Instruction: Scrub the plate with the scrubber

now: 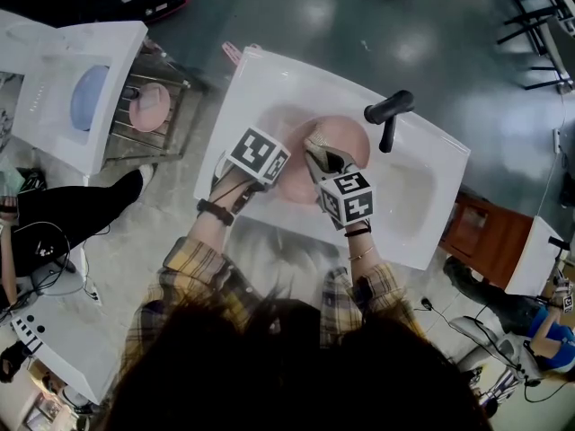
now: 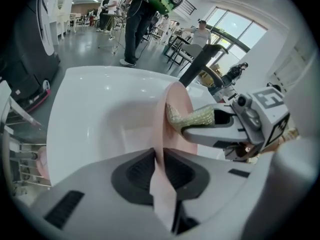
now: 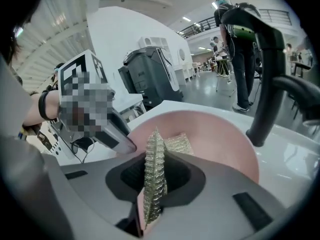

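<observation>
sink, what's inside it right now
Inside the sink stands a pink plate, gripped on edge by the left gripper, with the right gripper holding a scrubber against it. The basin floor beneath the plate is covered.

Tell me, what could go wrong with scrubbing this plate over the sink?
The left gripper pinches the plate only at its rim; scrubbing pressure could twist it loose into the sink. The scrubber is a thin fold in the right gripper and may slip out. The faucet is close; the plate might knock it.
</observation>
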